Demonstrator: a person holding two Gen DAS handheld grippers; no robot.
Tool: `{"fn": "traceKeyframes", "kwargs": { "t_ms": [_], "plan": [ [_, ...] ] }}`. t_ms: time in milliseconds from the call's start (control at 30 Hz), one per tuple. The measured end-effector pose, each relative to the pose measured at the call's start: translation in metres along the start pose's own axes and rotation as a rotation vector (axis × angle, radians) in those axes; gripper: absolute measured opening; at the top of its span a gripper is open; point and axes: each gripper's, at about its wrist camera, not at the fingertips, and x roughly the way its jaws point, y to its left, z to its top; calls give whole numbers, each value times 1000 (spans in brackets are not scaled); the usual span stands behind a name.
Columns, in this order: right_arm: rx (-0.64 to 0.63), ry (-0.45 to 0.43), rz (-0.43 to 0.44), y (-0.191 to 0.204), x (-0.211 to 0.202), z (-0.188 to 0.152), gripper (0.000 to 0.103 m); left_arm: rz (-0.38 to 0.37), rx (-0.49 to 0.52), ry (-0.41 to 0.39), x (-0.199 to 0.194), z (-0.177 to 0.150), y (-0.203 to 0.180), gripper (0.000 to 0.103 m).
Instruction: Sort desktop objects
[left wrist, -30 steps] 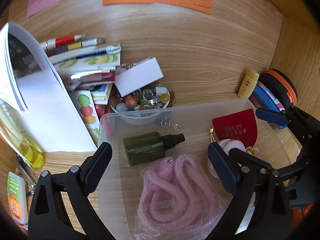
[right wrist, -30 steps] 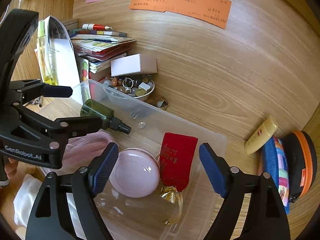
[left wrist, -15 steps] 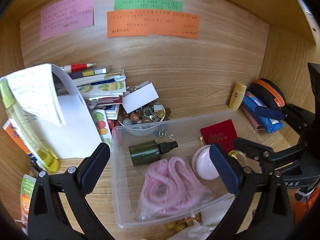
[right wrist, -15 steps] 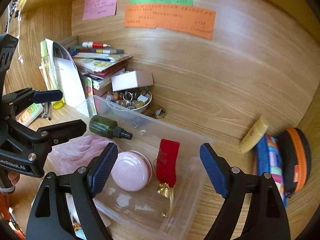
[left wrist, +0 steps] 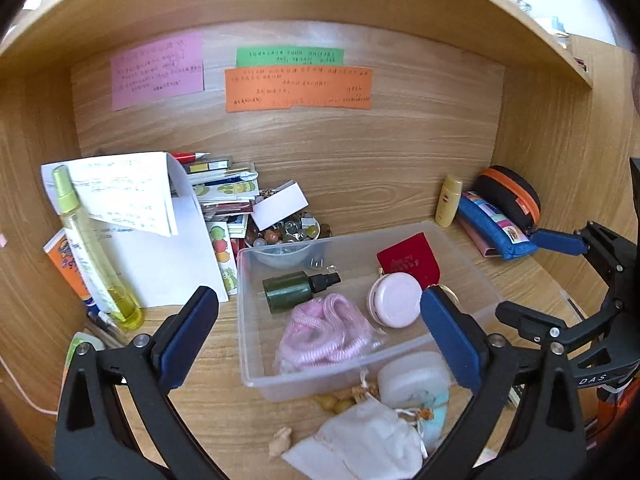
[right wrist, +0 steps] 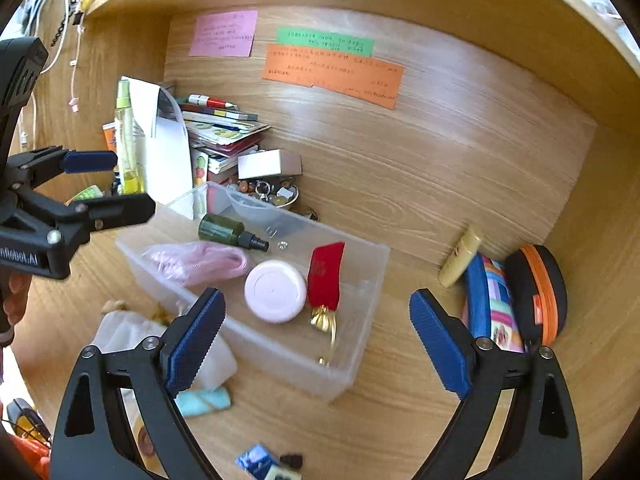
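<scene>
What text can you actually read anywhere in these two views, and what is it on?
"DAS": end of a cut-off word, right tongs body.
"nRobot.AI": cut off at the frame edge, left tongs body.
Pink note, green note, orange note: handwriting, too small to read.
Red pouch: gold print, blurred.
Orange tube: unreadable.

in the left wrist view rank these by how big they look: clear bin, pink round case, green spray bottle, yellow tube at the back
1. clear bin, by far the largest.
2. green spray bottle and pink round case: look alike in size, so unranked.
3. yellow tube, smallest, though it stands farther back, which may shrink it.
</scene>
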Motion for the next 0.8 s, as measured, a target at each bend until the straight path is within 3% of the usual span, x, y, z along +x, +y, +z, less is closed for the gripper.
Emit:
{"fn": "traceKeyframes", "kwargs": {
  "t_ms": [233,600,800],
  "plan": [
    [11,12,4,5,-19,-26,93,16,-9,10,-15,-19,1,102],
    [93,139,24,5,-7,-79,93,36,-69,135,-3,-69,19,102],
    [147,167,52,2,-7,-100,93,25,-82,194,-2,-93,21,102]
  ]
}}
